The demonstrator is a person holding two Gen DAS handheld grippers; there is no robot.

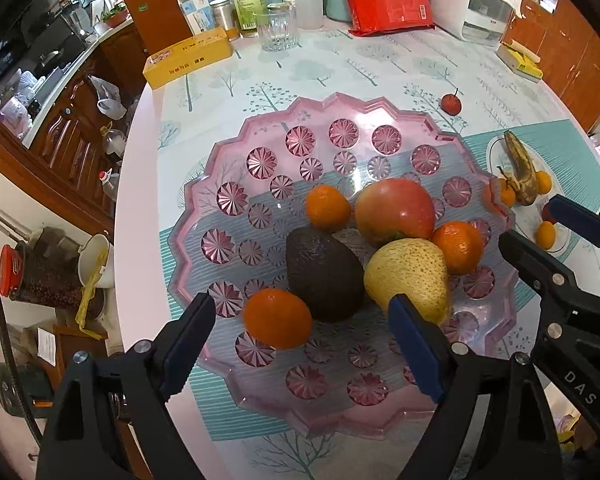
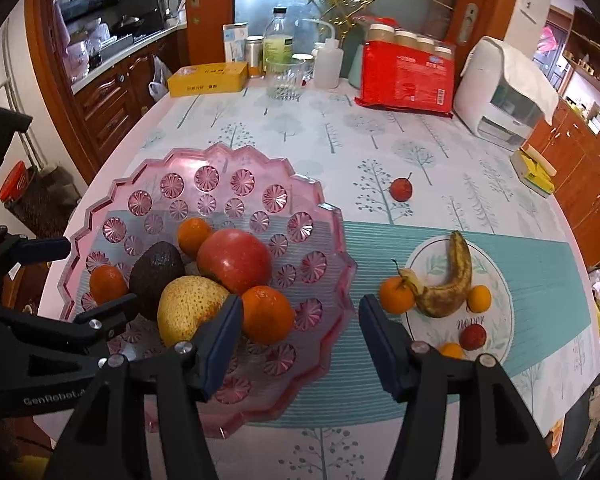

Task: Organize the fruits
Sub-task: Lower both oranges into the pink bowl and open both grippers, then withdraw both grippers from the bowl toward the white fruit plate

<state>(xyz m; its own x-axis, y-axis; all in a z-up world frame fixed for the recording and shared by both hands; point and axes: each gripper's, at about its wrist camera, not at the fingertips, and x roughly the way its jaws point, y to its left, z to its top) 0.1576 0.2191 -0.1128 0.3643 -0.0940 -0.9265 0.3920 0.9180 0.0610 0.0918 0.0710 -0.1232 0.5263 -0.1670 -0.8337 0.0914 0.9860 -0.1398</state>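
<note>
The counter [image 2: 380,140] carries a pink fruit bowl [image 2: 316,200] on the left, holding an apple [image 2: 234,260], a pear [image 2: 188,306], an avocado [image 2: 156,268] and three tangerines. To its right a white plate [image 2: 500,312] bears a spotted banana [image 2: 452,280], a tangerine [image 2: 396,294] and smaller fruits; one red fruit [image 2: 401,189] lies alone further off. Both the left gripper [image 1: 302,326] and right gripper [image 2: 300,320] hang open and empty over the bowl's near side. Seemingly between transfers, the right gripper next needs to swing right to the plate.
</note>
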